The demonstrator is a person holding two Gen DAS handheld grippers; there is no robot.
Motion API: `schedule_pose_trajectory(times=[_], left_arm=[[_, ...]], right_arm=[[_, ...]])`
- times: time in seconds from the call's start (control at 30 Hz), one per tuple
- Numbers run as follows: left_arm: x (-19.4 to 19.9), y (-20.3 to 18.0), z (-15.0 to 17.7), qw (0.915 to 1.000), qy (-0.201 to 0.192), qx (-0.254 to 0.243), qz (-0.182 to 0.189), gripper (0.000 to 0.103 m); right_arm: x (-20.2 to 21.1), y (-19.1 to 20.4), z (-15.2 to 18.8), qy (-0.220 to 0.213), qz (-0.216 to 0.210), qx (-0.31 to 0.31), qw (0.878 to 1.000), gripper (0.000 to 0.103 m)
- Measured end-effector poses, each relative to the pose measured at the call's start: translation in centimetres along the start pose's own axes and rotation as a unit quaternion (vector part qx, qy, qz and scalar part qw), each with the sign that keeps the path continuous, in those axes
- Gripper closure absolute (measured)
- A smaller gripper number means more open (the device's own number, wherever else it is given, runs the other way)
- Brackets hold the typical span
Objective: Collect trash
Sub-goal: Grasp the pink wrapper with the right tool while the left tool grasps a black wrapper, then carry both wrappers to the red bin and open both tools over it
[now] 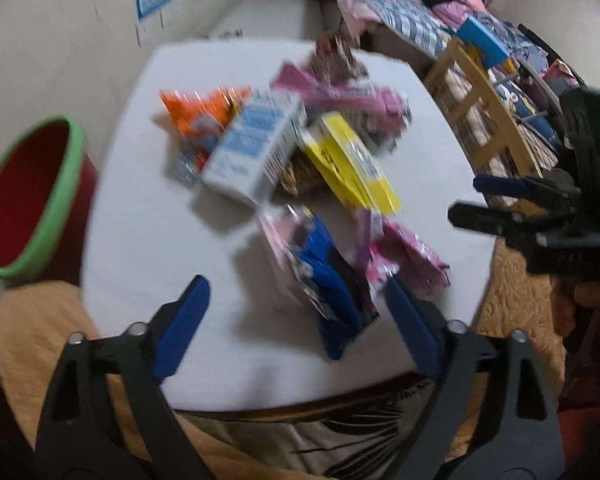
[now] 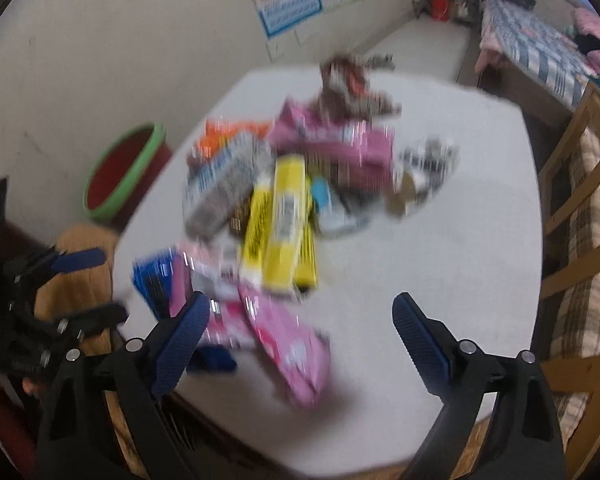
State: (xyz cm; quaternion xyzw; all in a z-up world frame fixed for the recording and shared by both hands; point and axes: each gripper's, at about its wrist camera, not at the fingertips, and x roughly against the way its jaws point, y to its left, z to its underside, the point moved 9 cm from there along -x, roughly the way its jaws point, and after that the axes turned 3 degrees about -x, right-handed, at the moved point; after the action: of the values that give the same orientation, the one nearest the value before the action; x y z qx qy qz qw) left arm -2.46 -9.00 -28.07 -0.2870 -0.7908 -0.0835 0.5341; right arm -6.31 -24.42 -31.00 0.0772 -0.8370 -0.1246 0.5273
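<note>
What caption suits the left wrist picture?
Open left tool above wrappers and boxes on a white table, red bin beside.

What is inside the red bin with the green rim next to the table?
The red bin shows only bare red inner wall in both views; no trash is visible. Its bottom is hidden behind the near rim, so contents there can't be ruled out.

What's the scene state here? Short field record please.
surface: white table
trash: pile of wrappers and boxes, incl. yellow box, white-blue carton, orange packet, blue packet, pink packet
bin: red bin with green rim, beside the table, off its left edge
left hand-held gripper: open, over blue packet, holding nothing
right hand-held gripper: open, over pink packet, holding nothing
image quality: motion-blurred
</note>
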Motion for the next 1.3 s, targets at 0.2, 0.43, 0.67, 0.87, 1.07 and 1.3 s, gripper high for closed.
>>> schedule_pose_trajectory(times=[0.2, 0.43, 0.67, 0.87, 1.07, 1.3], left_arm=[[-1.7, -0.9, 0.1, 0.9996, 0.021, -0.013, 0.017, 0.048], [-2.0, -0.9, 0.1, 0.9983, 0.033, 0.011, 0.047, 0.088], [1.4, 0.3, -1.3, 0.9978, -0.019, 0.038, 0.050, 0.099], [5.7, 2.8, -3.1, 0.9943, -0.075, 0.062, 0.043, 0.099], [9.9, 8.4, -4.8, 0.9857, -0.136, 0.099, -0.009, 0.099], [12.2, 18.2, -4.8, 0.9675, -0.164, 0.169, -0.093, 0.099]], right_arm=[[-2.2, 0.5, 3.3, 0.036, -0.013, 0.010, 0.999, 0.015], [-5.0, 0.8, 5.0, 0.067, -0.031, -0.001, 0.997, 0.042], [-2.0, 1.1, 3.8, 0.028, -0.054, -0.014, 0.998, 0.076], [2.6, 2.8, 0.8, -0.024, -0.075, -0.012, 0.997, 0.077], [4.9, 6.3, -4.1, -0.071, -0.100, 0.012, 0.992, 0.076], [1.9, 13.5, -11.3, -0.078, -0.150, 0.015, 0.986, 0.074]])
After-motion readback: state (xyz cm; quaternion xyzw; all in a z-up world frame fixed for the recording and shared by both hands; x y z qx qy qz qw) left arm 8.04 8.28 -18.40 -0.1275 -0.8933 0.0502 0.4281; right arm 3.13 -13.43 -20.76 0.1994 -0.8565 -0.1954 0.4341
